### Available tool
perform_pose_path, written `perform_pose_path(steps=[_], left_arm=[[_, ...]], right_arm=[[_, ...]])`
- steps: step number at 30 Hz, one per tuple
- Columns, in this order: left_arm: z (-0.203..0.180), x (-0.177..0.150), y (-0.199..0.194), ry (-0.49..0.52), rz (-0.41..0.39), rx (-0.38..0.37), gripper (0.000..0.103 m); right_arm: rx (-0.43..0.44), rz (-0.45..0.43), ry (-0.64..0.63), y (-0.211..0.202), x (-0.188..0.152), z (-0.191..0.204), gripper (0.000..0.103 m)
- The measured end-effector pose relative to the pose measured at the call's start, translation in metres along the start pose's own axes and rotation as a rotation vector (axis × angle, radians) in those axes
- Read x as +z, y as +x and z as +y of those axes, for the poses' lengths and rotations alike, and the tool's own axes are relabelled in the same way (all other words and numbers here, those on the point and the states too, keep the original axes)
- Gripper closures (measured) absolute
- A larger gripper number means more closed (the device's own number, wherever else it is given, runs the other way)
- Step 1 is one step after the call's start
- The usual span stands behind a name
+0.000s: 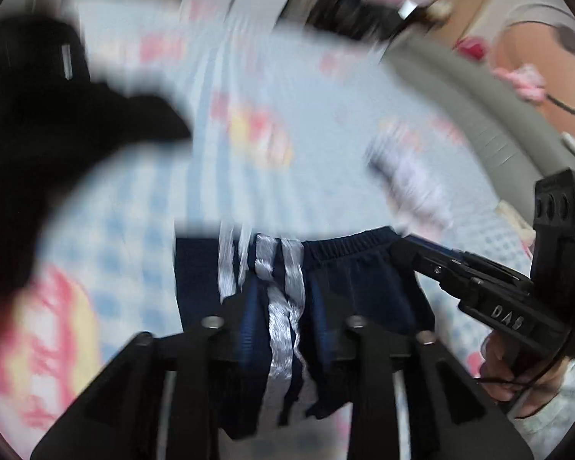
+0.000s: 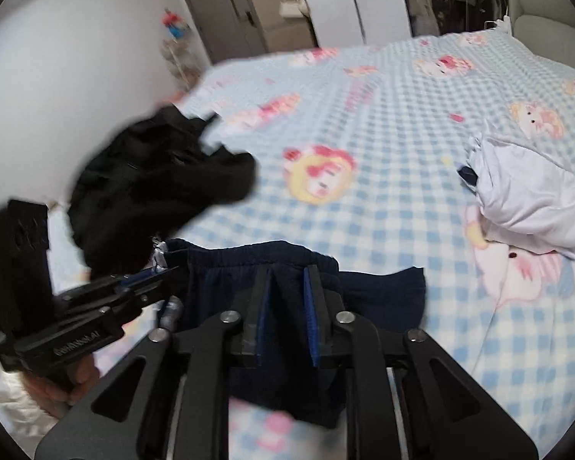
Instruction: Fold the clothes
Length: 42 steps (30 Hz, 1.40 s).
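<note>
Two grippers are seen in the left wrist view: the left gripper is clamped on the navy shorts at the silver-striped side, and the right gripper is pinched on the waistband. The background is blurred.

In the right wrist view, the shorts are held above the checked bedsheet, with the right gripper closed on the waistband. A black garment is seen near them, and a white garment lies well apart.
</note>
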<state>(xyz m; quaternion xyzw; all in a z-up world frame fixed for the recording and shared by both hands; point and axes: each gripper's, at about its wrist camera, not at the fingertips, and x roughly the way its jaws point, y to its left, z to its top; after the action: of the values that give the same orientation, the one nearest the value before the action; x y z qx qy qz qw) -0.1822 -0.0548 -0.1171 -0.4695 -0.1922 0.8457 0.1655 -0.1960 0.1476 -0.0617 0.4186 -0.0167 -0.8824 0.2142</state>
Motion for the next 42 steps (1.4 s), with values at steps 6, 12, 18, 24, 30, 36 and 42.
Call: perform_pose_path(steps=[6, 12, 18, 24, 30, 36, 42], left_arm=[[0.006, -0.013, 0.004, 0.006, 0.014, -0.032, 0.064], [-0.014, -0.013, -0.003, 0.099, -0.047, 0.024, 0.095], [0.000, -0.004, -0.021, -0.002, -0.112, 0.099, 0.060], [0.026, -0.033, -0.045, -0.139, -0.125, 0.049, 0.038], [0.013, -0.044, -0.039, -0.109, -0.066, 0.002, 0.046], [-0.012, -0.043, -0.033, -0.029, -0.017, 0.000, 0.087], [-0.022, -0.069, -0.039, -0.037, 0.033, -0.060, 0.087]], right_arm=[[0.027, 0.157, 0.123, 0.024, -0.025, -0.021, 0.057], [0.035, 0.179, 0.055, 0.030, -0.036, -0.012, 0.090], [0.009, 0.039, 0.101, 0.010, -0.024, -0.014, 0.076], [0.060, 0.099, 0.236, -0.008, -0.049, -0.040, 0.049], [0.092, 0.178, 0.291, 0.012, -0.068, -0.051, 0.037], [0.077, 0.182, 0.195, 0.027, -0.045, -0.033, 0.094], [0.095, 0.138, 0.238, -0.030, -0.069, -0.036, 0.094]])
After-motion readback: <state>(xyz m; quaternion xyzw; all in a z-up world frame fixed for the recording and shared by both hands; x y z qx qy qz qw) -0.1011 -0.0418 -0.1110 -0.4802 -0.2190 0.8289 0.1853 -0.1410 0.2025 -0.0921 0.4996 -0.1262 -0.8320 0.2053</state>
